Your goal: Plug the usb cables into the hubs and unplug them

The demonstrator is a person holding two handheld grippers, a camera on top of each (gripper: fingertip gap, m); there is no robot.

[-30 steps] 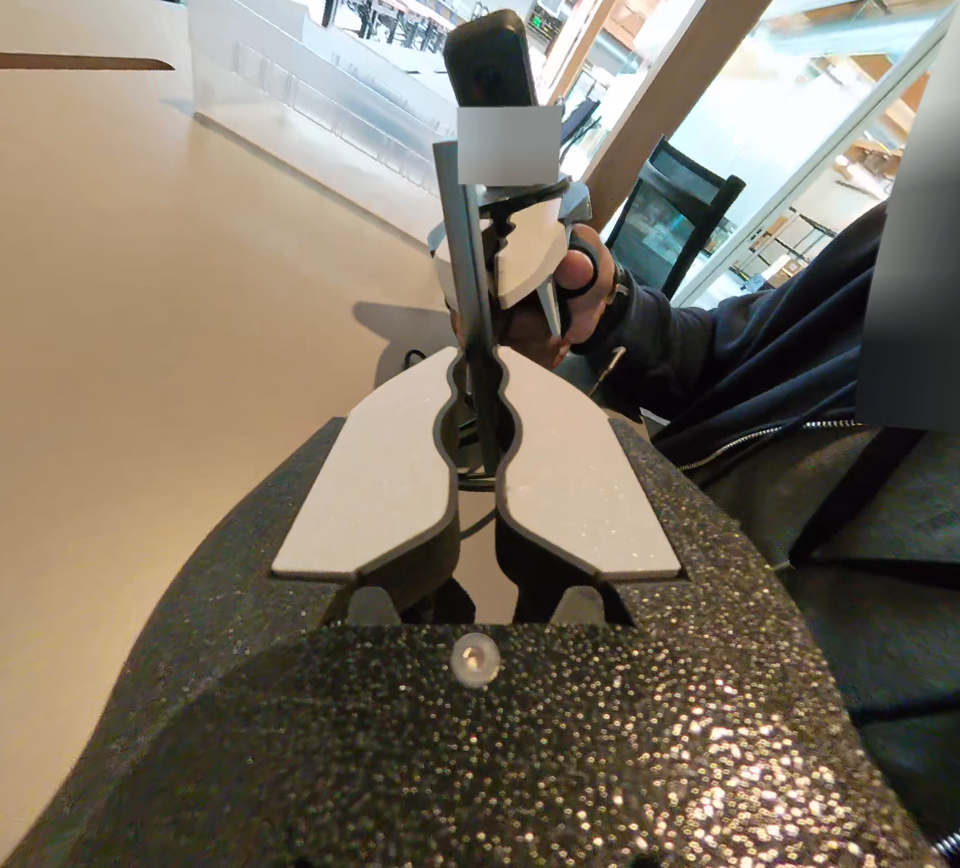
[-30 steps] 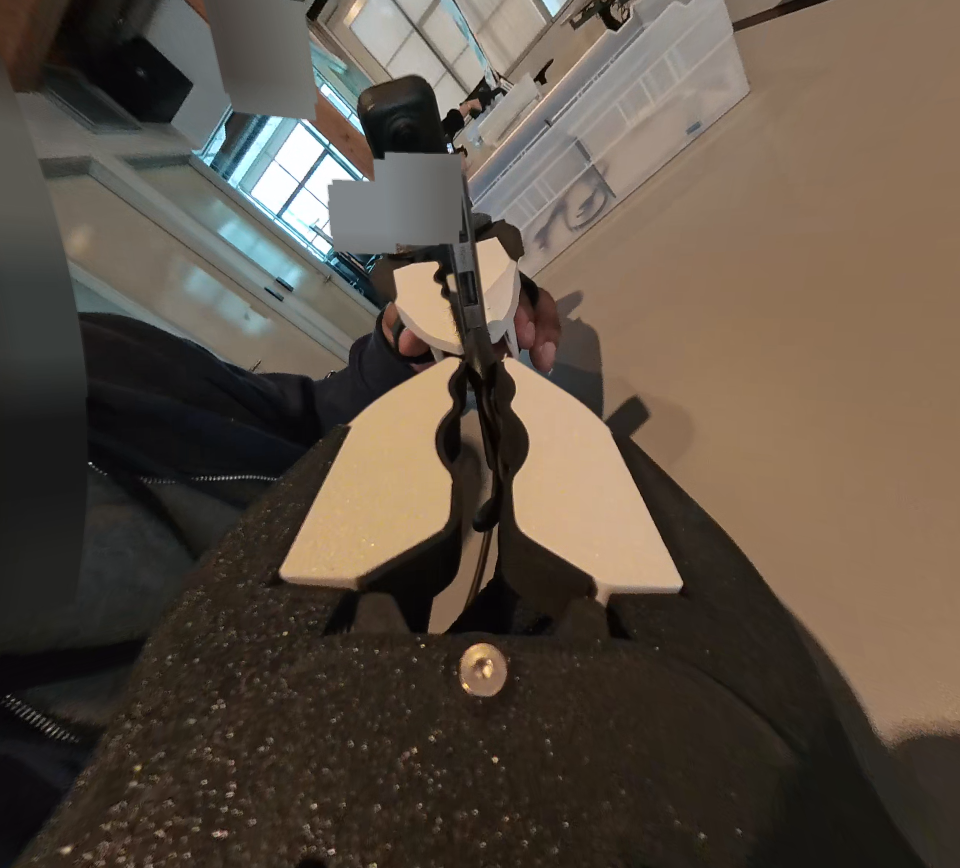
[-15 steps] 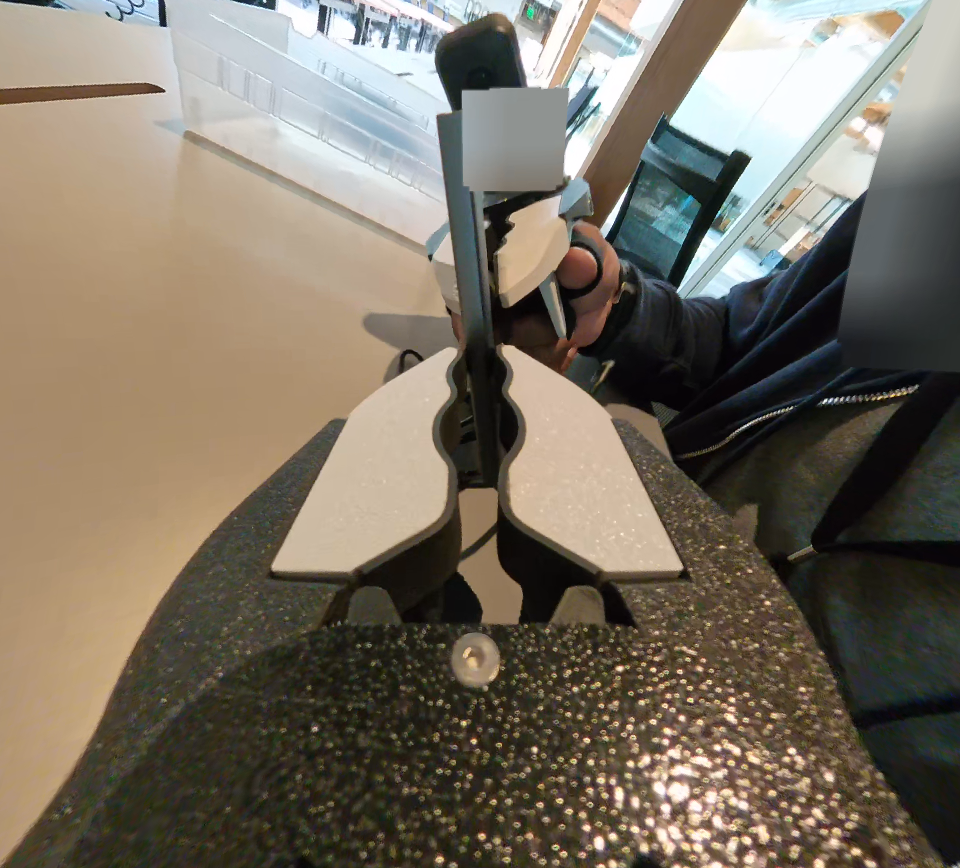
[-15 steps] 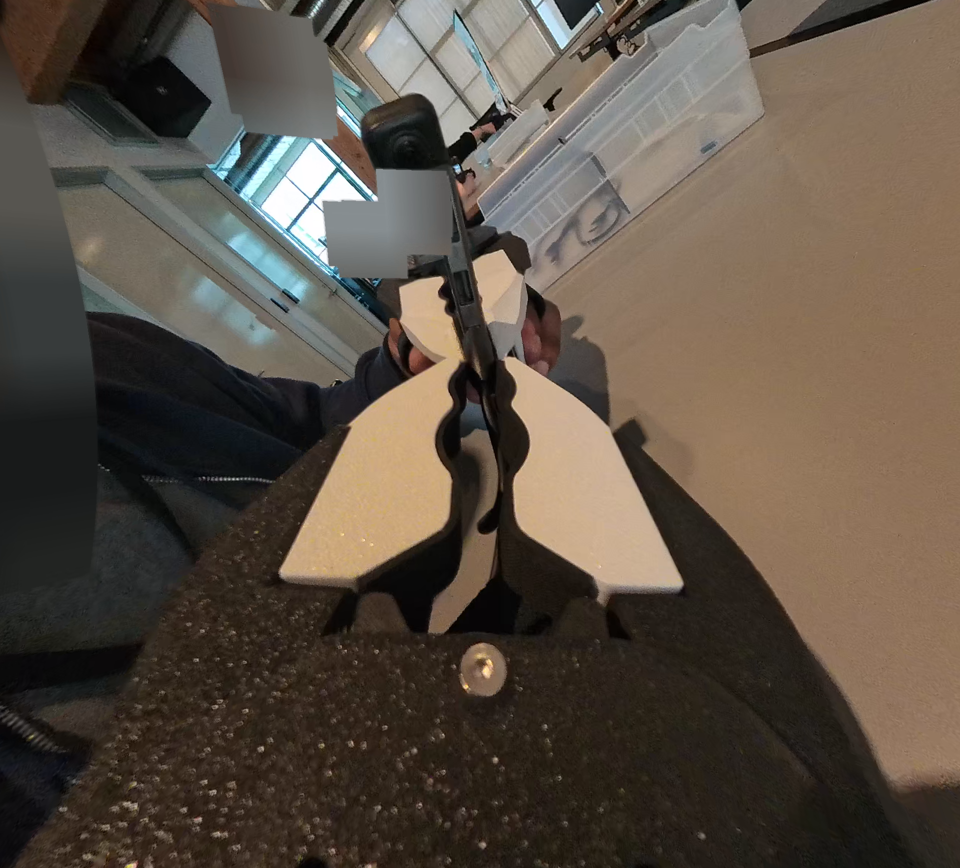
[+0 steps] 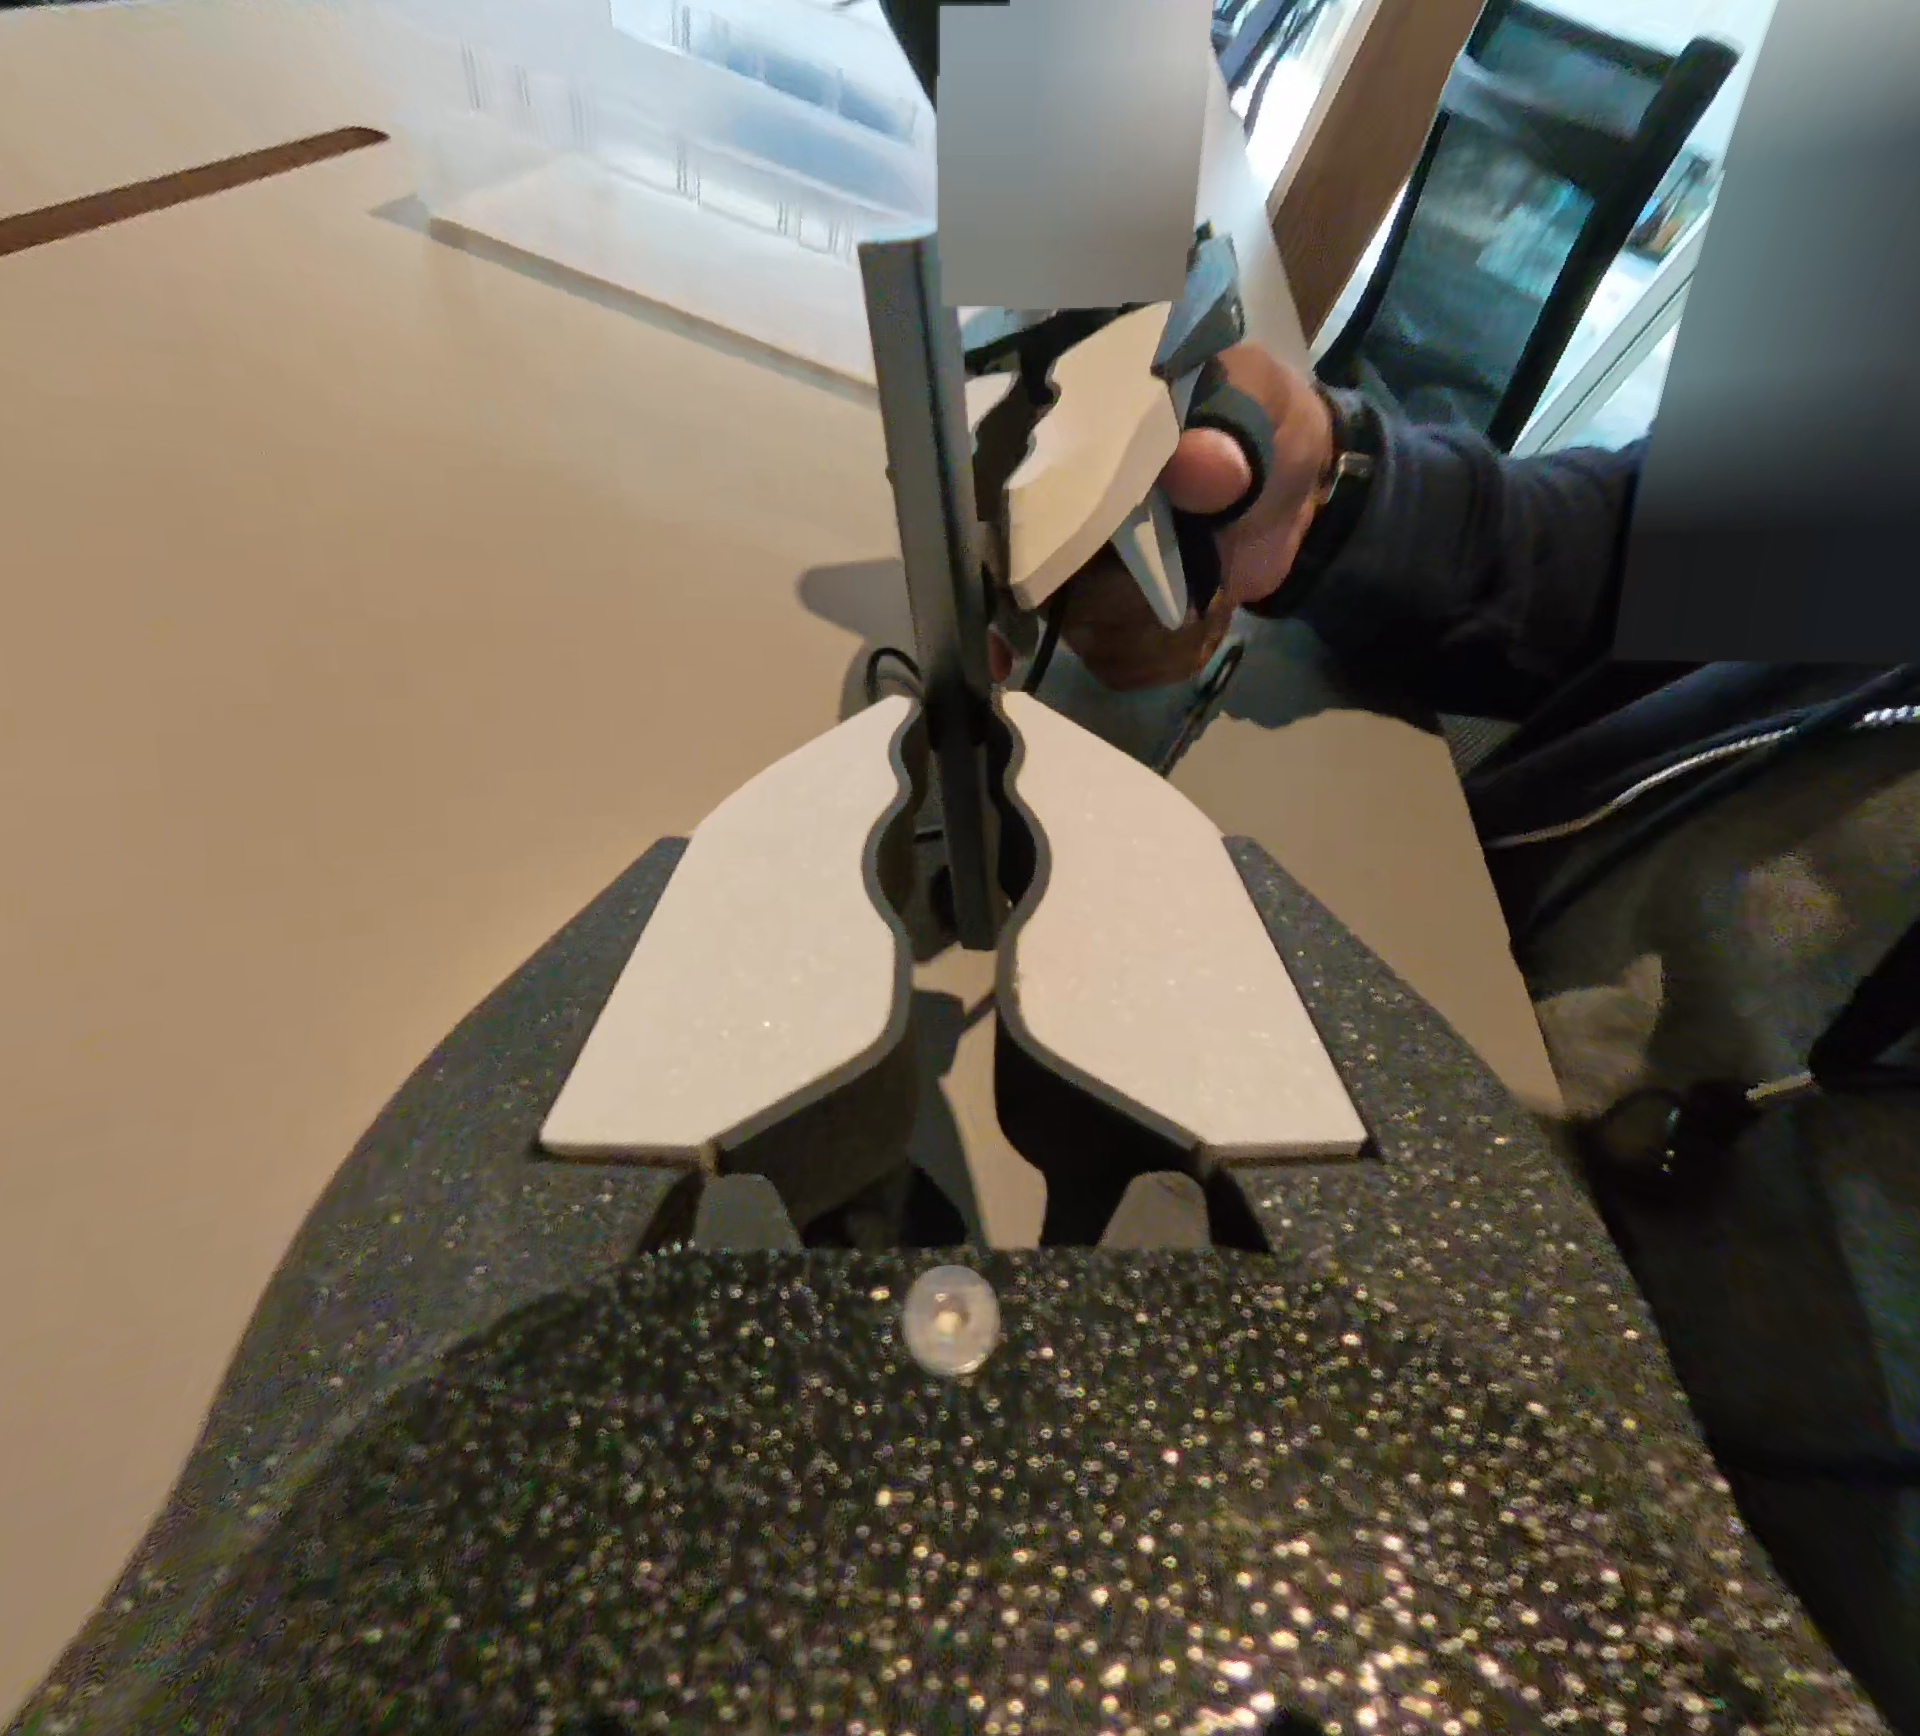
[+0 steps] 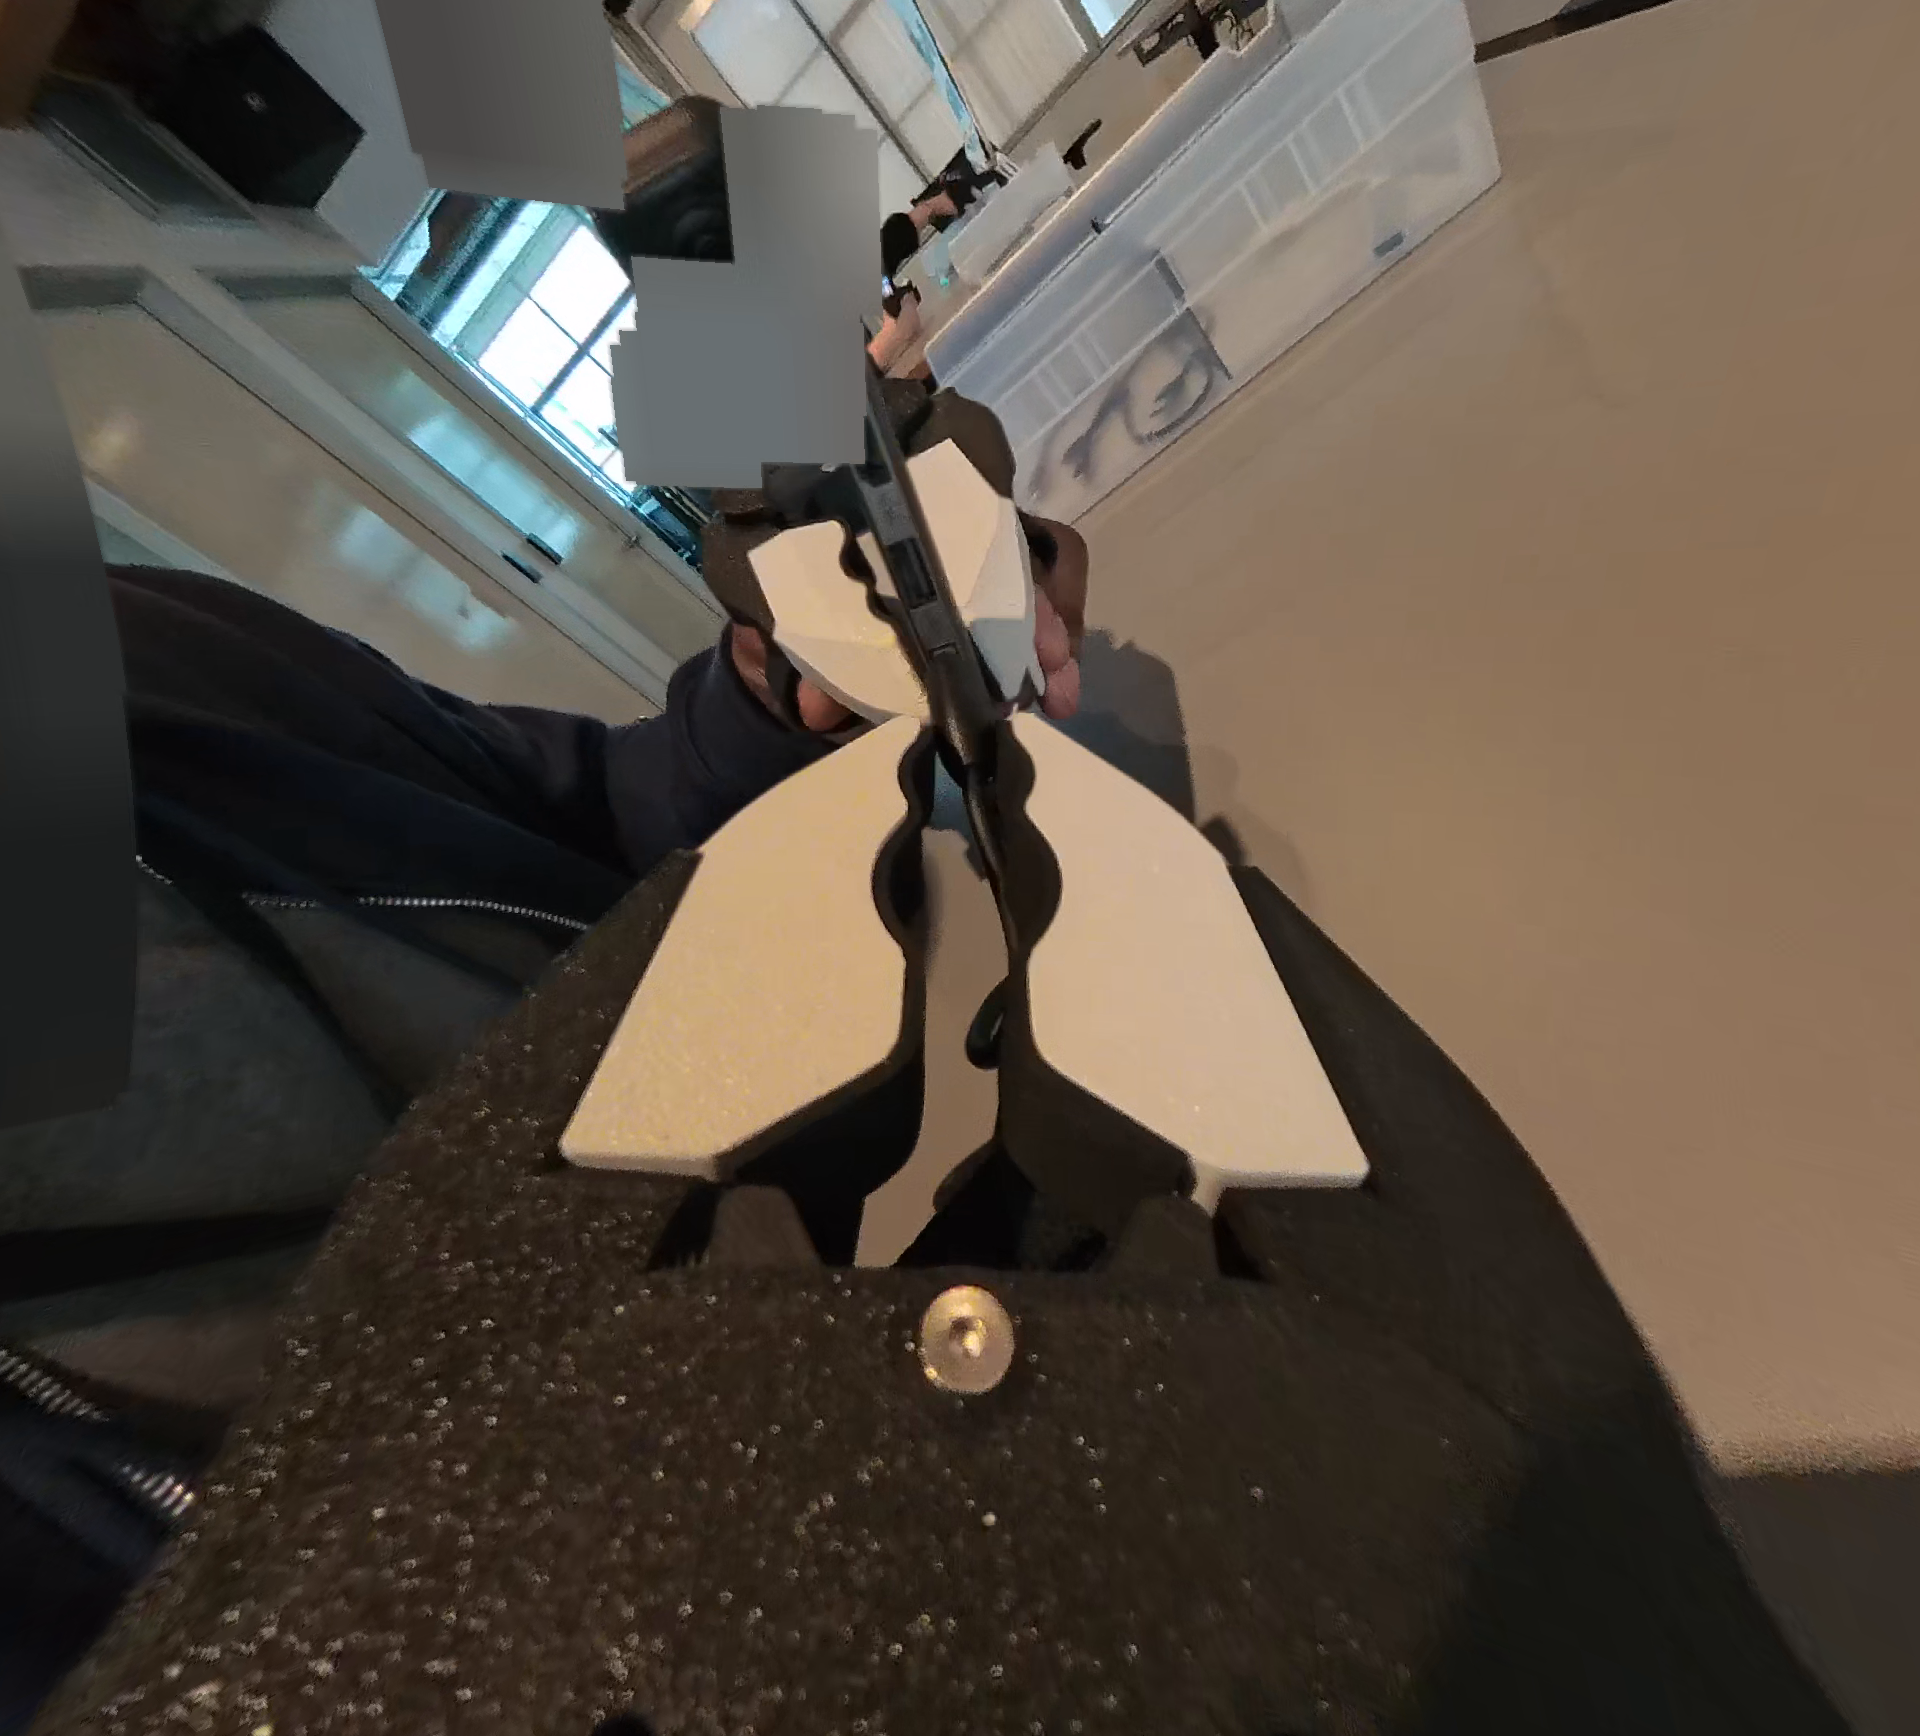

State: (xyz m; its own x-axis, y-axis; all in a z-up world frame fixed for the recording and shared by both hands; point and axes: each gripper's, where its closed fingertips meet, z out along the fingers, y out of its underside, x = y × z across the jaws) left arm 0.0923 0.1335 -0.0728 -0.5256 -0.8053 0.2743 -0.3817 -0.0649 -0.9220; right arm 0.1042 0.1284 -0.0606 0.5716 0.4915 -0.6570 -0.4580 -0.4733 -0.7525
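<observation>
The left gripper (image 5: 954, 730), with pale grey flat fingers on a black speckled body, has its jaws clamped on a slim dark grey slab-shaped hub (image 5: 928, 481), which stands upright on edge and runs from the fingertips toward 12 o'clock in the left wrist view. Facing it, the right gripper (image 6: 961, 741) has its jaws closed on a thin black usb cable (image 6: 997, 917), whose plug end meets the lower edge of the hub (image 6: 914, 564) just past the fingertips; whether the plug is fully seated cannot be told. In the right wrist view the cable runs back between the fingers toward 6 o'clock and curls into a small loop. Both grippers are held above a beige table (image 5: 364, 543). A translucent white plastic bin (image 6: 1299, 211) stands on the table at 1 o'clock in the right wrist view. A black chair (image 5: 1538, 232) stands at 2 o'clock in the left wrist view.
</observation>
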